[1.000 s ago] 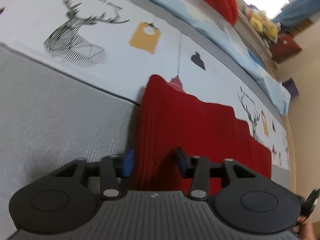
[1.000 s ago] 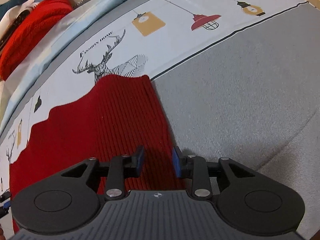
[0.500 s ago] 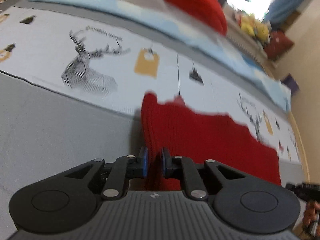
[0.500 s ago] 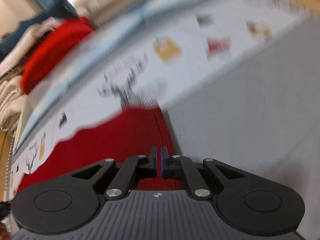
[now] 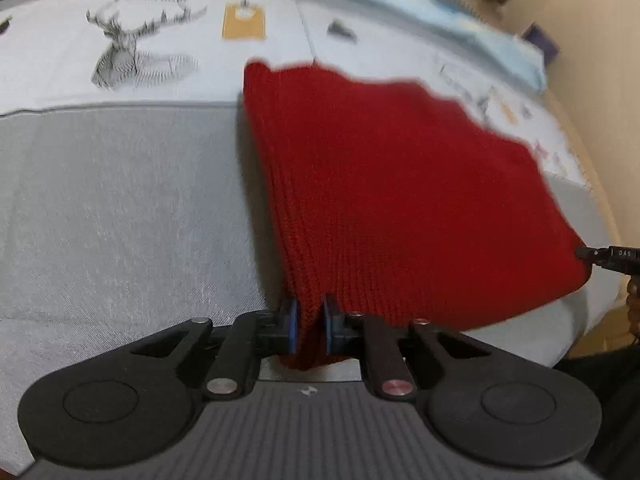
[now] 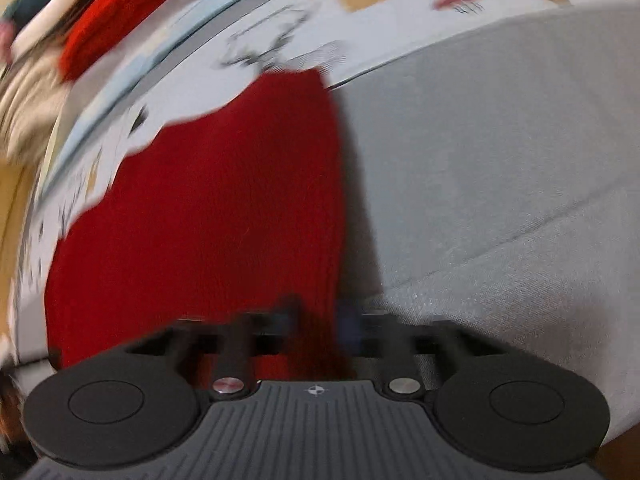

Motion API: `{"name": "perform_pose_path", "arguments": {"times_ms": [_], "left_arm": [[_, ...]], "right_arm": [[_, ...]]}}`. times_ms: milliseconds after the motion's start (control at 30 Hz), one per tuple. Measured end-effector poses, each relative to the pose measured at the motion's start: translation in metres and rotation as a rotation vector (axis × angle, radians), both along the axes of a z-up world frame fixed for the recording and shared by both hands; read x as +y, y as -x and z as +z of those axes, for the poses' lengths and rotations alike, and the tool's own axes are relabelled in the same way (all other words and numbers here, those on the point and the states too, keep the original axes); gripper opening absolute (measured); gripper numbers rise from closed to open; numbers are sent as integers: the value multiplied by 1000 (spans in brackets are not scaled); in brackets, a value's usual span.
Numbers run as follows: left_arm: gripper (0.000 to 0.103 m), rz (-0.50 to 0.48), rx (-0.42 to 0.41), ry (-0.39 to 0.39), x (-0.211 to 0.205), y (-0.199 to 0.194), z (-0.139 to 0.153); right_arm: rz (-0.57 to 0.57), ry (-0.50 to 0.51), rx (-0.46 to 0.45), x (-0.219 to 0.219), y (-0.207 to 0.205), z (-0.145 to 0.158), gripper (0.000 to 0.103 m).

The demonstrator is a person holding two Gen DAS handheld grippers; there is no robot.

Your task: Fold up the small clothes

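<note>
Grey bedding (image 5: 120,208) fills the left of my left wrist view, with a printed white band (image 5: 160,60) of stag and lantern motifs running behind it. Right of centre lies the red knit garment (image 5: 380,184), spread across both fabrics. My left gripper (image 5: 308,328) has its blue pads (image 5: 293,326) pressed on a bunched fold at the garment's near left edge; the jaws are closing on that fold. At the far right edge, the tip of my right gripper (image 5: 608,258) meets the garment's opposite corner.

Right wrist view, heavily blurred: a second red item (image 6: 116,16) sits far left beyond the print. The garment occupies the centre, grey bedding to its right. My right gripper has the garment's near right edge between nearly closed jaws that are opening slightly; the blurred pads appear to grip the knit.
</note>
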State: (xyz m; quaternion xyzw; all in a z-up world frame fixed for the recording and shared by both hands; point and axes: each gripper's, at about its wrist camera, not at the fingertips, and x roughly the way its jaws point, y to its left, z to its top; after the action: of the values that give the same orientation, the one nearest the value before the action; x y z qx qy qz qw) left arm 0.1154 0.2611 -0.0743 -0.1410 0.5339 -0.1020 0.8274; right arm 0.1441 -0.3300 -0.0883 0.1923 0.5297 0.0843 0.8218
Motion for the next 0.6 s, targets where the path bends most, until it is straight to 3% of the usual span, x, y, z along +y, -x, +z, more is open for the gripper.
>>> {"name": "perform_pose_path", "arguments": {"times_ms": [100,200,233,300,333,400,467,500,600], "left_arm": [[12,84,-56,122,15,19,17],[12,66,-13,55,7,32,12],[13,61,20,30,4,32,5],[18,59,81,-60,-3,31,-9],[30,54,85,-96,-5,32,-12],[32,50,37,-125,-6,35,-4],[32,70,-53,-127,-7,41,13],[32,75,-89,-90,-8,46,20],[31,39,-104,-29,-15,47,22]], "right_arm": [[-54,-15,-168,-8,18,29,11],[-157,-75,-306,-26,38,57,11],[-165,-51,-300,-27,43,57,11],[-155,2,-197,-24,41,41,12],[-135,26,-114,-22,37,27,12],[-116,99,-19,-17,31,9,15],[-132,136,-61,-15,30,13,17],[-151,146,-103,-15,31,21,20],[-148,120,-192,-12,37,36,26]]}}
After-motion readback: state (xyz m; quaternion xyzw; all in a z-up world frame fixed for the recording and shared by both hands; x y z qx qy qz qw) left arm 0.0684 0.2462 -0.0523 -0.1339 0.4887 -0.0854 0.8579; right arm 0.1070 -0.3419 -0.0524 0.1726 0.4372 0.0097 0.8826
